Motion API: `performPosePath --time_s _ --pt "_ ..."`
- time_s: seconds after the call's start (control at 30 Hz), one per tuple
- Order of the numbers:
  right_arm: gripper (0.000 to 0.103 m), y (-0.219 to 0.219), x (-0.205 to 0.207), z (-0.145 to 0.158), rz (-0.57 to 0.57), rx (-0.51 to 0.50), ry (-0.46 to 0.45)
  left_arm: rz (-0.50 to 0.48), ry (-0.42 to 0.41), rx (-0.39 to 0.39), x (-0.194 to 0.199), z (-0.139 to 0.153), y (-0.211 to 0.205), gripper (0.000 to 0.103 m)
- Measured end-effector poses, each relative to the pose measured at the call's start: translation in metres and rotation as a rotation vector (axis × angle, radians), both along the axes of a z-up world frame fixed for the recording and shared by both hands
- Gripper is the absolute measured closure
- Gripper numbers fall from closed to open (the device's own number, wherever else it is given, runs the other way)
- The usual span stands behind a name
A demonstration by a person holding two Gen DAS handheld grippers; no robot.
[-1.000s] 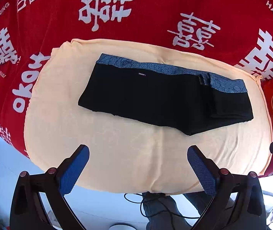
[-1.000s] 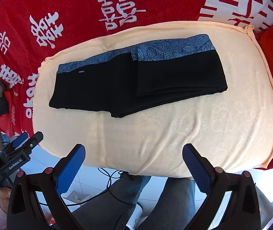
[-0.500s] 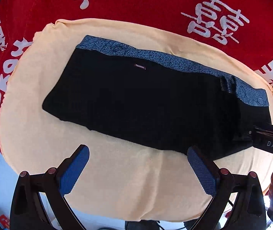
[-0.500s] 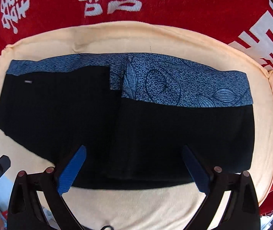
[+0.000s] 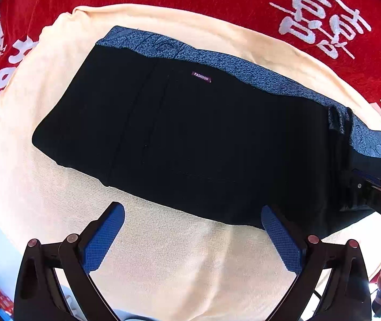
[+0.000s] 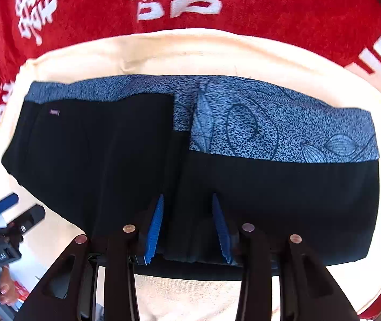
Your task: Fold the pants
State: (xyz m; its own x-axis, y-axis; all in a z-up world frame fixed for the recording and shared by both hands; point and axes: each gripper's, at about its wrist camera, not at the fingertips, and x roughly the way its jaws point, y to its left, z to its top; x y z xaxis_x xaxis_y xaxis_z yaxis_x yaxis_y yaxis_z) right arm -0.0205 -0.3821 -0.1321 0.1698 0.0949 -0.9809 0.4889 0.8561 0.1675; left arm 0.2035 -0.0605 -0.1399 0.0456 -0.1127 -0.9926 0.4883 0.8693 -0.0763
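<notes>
Black pants [image 6: 96, 165], part-folded, lie on a cream towel [image 6: 190, 50]. Right gripper [image 6: 187, 227] is closing on the near hem, cloth btwn its pads; left gripper [image 5: 193, 238] hangs wide apart w/ nothing in it. Best pinch all layers squarely.

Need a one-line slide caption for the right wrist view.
Right gripper closing on the near hem of folded black pants lying on a cream towel.

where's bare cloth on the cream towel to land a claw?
Free: the near strip of cream towel between the pants hem and towel edge, under the open left claw; also the towel's left margin. Crowded: the right end, where the right claw is closing on the folded pants layers.
</notes>
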Motion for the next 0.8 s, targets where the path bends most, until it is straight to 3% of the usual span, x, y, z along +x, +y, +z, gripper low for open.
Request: performPosePath --time_s 0.17,0.37,0.63,0.77,0.8 --pt "0.058 0.003 0.000 0.006 -0.005 -0.006 -0.001 0.013 0.005 0.003 0.002 -0.005 0.003 0.000" --pt "0.043 0.004 0.001 0.020 0.002 0.061 -0.040 0.010 -0.006 0.001 0.012 -0.006 0.007 0.000" --pt "0.042 0.037 0.005 0.032 0.022 0.138 -0.092 0.020 -0.008 -0.022 0.021 0.000 0.010 0.000" --pt "0.022 0.047 0.013 0.006 0.035 0.152 -0.010 0.065 -0.007 -0.070 0.029 0.002 0.031 0.000" --pt "0.022 0.047 0.011 -0.008 0.023 0.189 0.016 0.084 0.000 -0.084 0.031 0.000 0.039 0.000"
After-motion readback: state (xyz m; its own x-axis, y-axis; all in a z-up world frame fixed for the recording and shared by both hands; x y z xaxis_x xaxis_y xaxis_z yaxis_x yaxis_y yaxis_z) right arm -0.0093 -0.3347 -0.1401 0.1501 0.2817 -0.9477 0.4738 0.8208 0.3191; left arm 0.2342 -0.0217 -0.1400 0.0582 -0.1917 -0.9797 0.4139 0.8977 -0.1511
